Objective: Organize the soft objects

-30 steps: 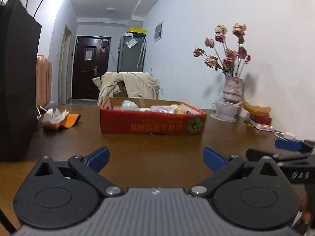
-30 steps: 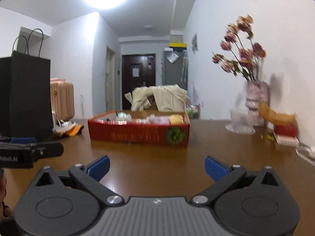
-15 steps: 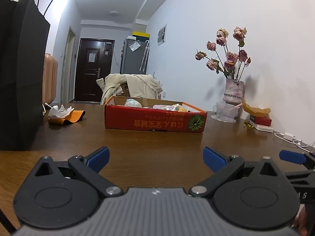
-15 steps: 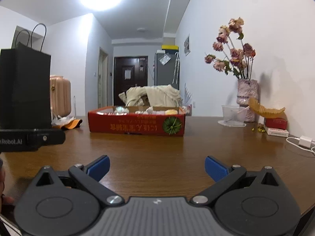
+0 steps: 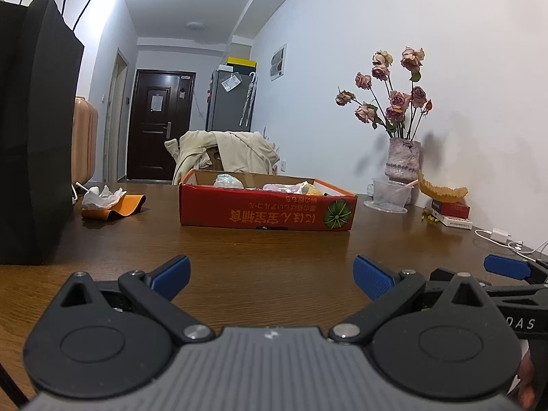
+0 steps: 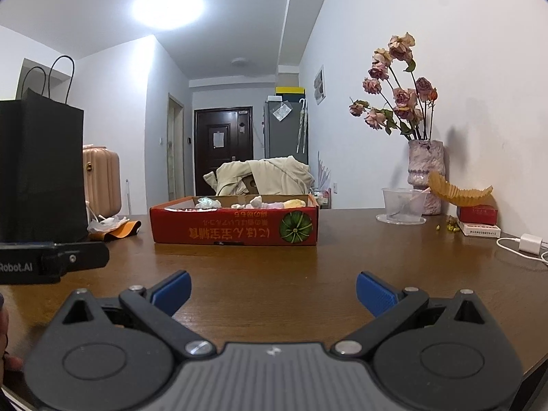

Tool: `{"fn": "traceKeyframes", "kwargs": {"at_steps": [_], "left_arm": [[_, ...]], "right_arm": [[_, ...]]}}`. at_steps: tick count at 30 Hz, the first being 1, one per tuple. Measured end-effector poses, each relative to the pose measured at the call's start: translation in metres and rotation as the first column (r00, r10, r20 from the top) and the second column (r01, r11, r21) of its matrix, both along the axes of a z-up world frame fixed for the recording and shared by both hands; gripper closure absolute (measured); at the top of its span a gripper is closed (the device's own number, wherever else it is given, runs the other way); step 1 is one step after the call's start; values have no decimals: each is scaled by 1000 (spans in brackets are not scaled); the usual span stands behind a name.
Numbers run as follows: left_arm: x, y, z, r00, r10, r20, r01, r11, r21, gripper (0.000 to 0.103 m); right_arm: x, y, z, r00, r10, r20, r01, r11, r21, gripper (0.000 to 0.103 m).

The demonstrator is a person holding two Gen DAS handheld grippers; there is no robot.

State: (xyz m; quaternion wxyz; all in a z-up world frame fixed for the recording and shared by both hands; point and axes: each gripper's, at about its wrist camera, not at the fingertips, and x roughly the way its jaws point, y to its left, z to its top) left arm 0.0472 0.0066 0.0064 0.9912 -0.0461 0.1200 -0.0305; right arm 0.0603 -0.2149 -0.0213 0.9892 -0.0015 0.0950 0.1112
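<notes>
Soft objects (image 5: 287, 187) heaped in one red box (image 5: 267, 210); two tools, left (image 5: 270, 272) and right (image 6: 273, 289), both spread wide, empty.

We see a brown wooden desk (image 6: 274, 263) carrying a red cardboard box (image 6: 236, 227), a black paper bag (image 5: 30, 137), an orange pouch (image 5: 126, 205) under crumpled tissue (image 5: 101, 197), a vase (image 6: 424, 174), a plastic cup (image 6: 402, 203) and a white charger (image 6: 529, 243).

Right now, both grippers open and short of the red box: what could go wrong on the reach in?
1. The red box looks light; a gripper nudging its front wall may slide it instead of reaching the soft items inside.
2. The left gripper and right gripper sit side by side and could collide.
3. The charger cable lies near the right gripper's side.
</notes>
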Motion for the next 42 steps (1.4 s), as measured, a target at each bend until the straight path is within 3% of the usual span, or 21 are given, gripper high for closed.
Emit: {"fn": "traceKeyframes", "kwargs": {"at_steps": [42], "left_arm": [[1,0,-1,1000,-11,-1,11,1000,6,0]], "right_arm": [[3,-2,-3,1000,-14,-11,14,1000,-2,0]]}}
